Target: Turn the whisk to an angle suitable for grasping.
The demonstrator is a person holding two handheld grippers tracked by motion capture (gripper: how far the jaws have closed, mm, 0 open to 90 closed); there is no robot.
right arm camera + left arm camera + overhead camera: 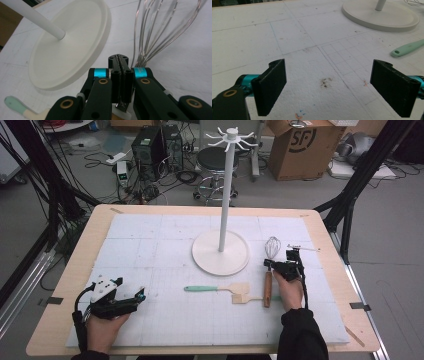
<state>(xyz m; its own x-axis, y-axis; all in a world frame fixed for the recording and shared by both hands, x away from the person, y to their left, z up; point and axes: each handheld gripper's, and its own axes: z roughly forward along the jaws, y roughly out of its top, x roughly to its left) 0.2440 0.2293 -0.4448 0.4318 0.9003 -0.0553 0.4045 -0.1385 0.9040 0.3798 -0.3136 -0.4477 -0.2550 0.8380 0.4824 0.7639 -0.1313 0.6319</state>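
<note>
Resting near the front left corner of the desk [75,270], the left claw [134,296] lies low over the white foam board [150,245] in the person's left hand [102,330], its two black pads [272,86] spread wide with bare board between them. Over toward the front right, the person's right hand [289,292] holds the right claw [270,265], which is clenched on the whisk [270,270] at the metal neck where the wooden handle meets the wires; in the right gripper view the pads [120,75] press together on that neck, and the wire loops [160,32] fan out beyond them. The whisk lies flat on the board, handle pointing to the front edge, wire head toward the far edge, just beside the right rim of the stand's round base [220,252]. Left of the whisk handle, toward the middle of the desk, lies a spatula with a mint green handle [215,289], and a pale wooden turner [246,298] sits just next to it. Farther back, the white stand's pole [226,190] rises upright from its base, with a ring of hooks [231,139] at the top. A thin metal rod [304,248] lies near the right edge, beyond the right claw.
</note>
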